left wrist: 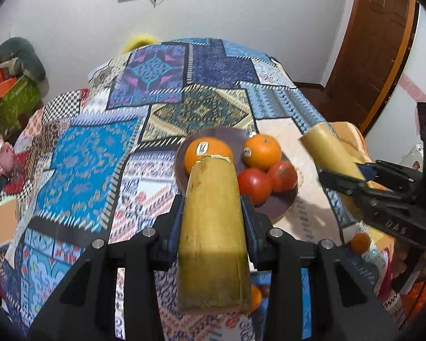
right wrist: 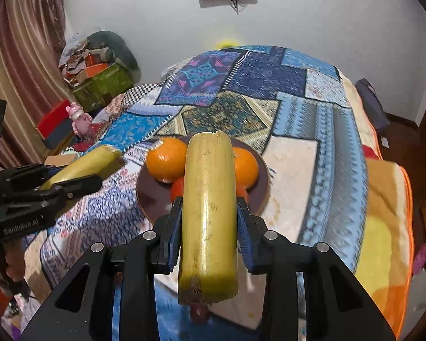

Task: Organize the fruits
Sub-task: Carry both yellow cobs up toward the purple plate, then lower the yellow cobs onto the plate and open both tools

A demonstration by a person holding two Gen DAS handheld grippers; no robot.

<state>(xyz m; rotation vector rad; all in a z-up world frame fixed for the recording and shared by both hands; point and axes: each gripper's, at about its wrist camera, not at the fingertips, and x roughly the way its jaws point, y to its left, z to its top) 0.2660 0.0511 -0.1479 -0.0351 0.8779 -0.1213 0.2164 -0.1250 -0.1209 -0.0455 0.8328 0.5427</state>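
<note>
The bed [left wrist: 122,147], spread with a patchwork blanket [right wrist: 269,85], fills most of both views; its far edge curves close to the white wall, its right edge drops toward a wooden door [left wrist: 377,42], and boxes and clutter [right wrist: 99,76] crowd its left side. Wide bare blanket lies left of and beyond the dark plate [left wrist: 281,207], which sits near the bed's right side. On the plate two oranges [left wrist: 262,152] touch two red tomatoes [left wrist: 254,184], leaving the near-left part of the plate free. The left tongs [left wrist: 213,213] are clamped on a yellow sugarcane-like stalk [left wrist: 213,227] held above the plate's near rim. The right tongs [right wrist: 208,221] grip a second stalk [right wrist: 208,213] over the plate. A small orange fruit [left wrist: 360,243] lies on the blanket near the right edge.
</note>
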